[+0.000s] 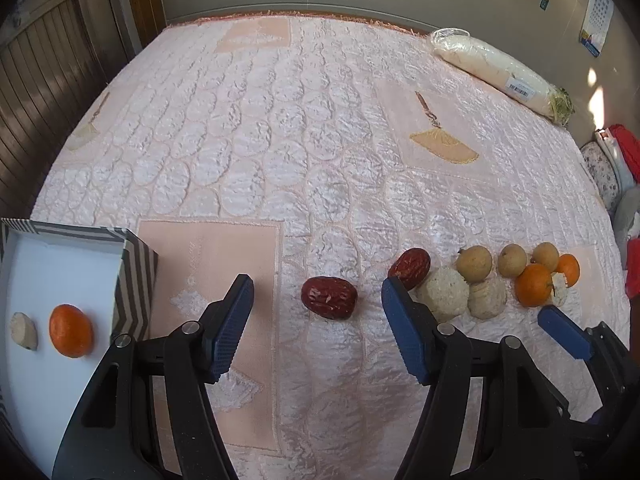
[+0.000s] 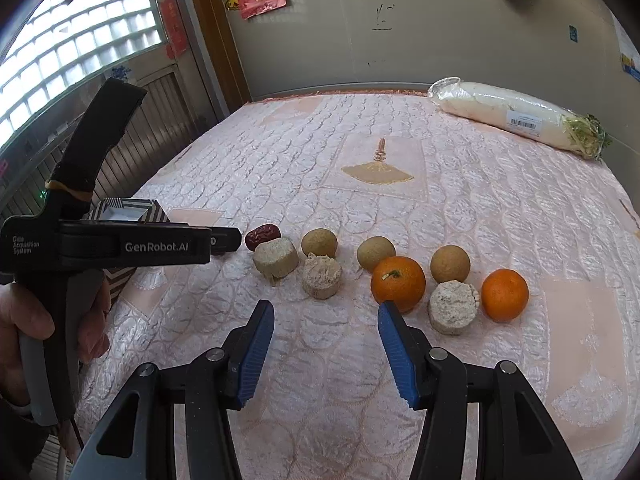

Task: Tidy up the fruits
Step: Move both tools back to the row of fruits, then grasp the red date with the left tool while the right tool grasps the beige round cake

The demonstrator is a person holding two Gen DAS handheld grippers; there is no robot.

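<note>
My left gripper (image 1: 318,300) is open, and a red date (image 1: 329,297) lies on the cloth between its fingers. A second date (image 1: 410,267) lies just beyond its right finger. The striped box (image 1: 138,268) at left holds an orange (image 1: 71,331) and a pale cut piece (image 1: 24,331). My right gripper (image 2: 326,320) is open and empty, in front of a row of fruit: two oranges (image 2: 398,283) (image 2: 504,295), three tan round fruits (image 2: 319,243) and pale cut pieces (image 2: 322,277). The left gripper's body (image 2: 120,246) shows at left.
A wrapped white radish (image 2: 516,118) lies at the far right of the pink quilted cloth (image 1: 280,140). The wall runs behind the far edge. Bags and clothes (image 1: 624,184) sit off the right edge. A window with slats (image 2: 80,48) is at left.
</note>
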